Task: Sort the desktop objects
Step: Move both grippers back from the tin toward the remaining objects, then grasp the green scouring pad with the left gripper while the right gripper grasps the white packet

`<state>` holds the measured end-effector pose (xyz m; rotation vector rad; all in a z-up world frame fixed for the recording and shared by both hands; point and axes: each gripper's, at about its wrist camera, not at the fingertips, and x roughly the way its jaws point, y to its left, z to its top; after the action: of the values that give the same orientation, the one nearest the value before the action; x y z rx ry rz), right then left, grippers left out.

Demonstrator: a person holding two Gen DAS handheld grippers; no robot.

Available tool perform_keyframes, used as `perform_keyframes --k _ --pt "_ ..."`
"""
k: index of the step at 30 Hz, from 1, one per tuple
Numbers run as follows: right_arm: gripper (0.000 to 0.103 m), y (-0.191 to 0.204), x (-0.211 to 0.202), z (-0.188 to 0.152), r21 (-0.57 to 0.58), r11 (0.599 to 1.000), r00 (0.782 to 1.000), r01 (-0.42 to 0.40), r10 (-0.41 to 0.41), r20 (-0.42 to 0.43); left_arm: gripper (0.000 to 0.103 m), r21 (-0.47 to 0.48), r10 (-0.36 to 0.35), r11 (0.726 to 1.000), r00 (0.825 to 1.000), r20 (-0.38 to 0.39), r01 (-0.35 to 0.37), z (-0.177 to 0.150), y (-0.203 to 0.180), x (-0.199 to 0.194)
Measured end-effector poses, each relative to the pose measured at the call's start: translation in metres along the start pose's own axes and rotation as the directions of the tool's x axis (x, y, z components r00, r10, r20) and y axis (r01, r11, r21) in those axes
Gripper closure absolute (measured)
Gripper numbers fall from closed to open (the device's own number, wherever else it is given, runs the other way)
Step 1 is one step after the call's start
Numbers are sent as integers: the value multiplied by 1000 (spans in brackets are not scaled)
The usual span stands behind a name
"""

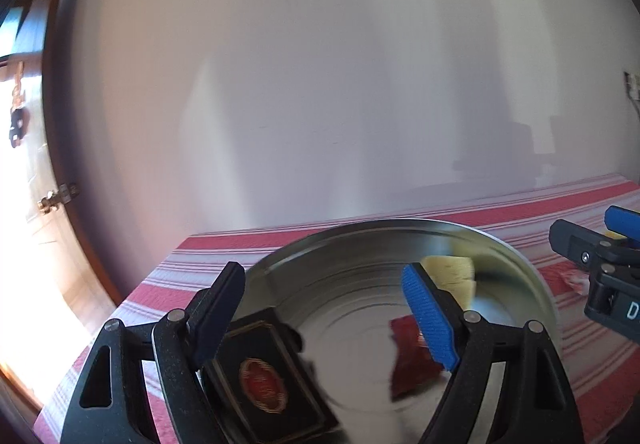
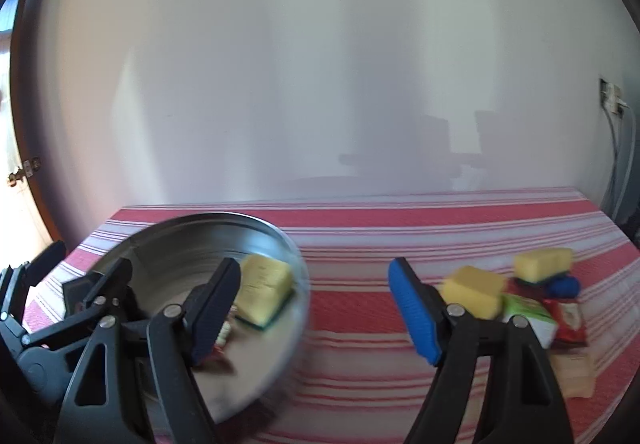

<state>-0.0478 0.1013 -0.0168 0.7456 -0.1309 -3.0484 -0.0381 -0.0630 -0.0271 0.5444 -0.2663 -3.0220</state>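
Observation:
A round steel tray [image 1: 352,284] lies on the striped cloth. In it are a black box with a red emblem [image 1: 264,384], a red packet [image 1: 412,356] and a yellow sponge [image 1: 452,272]. My left gripper [image 1: 322,272] hangs open over the tray; the box lies by its dark finger, not clamped. My right gripper [image 2: 314,266] is open above bare cloth, just right of the tray [image 2: 208,217], with nothing between its fingers. To its right lie two yellow sponges [image 2: 474,290], a blue object [image 2: 564,286], a green box [image 2: 528,314] and a red packet [image 2: 568,320].
A white wall rises straight behind the table's far edge. A wooden door frame [image 1: 60,203] stands at the left, a wall socket with cables [image 2: 612,95] at the right. A pale beige item [image 2: 572,368] lies near the front right. The red-and-white cloth [image 2: 400,228] covers the table.

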Motion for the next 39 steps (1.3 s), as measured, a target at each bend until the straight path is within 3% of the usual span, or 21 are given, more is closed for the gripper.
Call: perform_keyframes --k 4,10,17,28,34,39 --pt "23 -32 -5 -7 38 998 998 53 -52 -25 20 31 -102 994 995 1 102 0 -15 -5" --pt "23 -80 -16 -17 79 988 990 131 -127 -53 20 74 -160 984 987 1 160 -2 -40 -16" --pt "23 -140 -39 -29 143 963 973 227 -217 -84 20 135 -293 948 956 14 288 4 -86 -45" --pt "23 -216 -69 -53 263 924 959 279 -253 -127 20 205 -469 845 869 -159 493 -1 -182 -55" --pt "23 -241 -74 -61 316 910 962 269 -235 -141 20 170 -495 822 830 -257 543 -2 -216 -46" --pt "23 -255 -81 -66 361 897 966 255 -217 -143 20 138 -528 794 783 -329 593 -2 -240 -37"
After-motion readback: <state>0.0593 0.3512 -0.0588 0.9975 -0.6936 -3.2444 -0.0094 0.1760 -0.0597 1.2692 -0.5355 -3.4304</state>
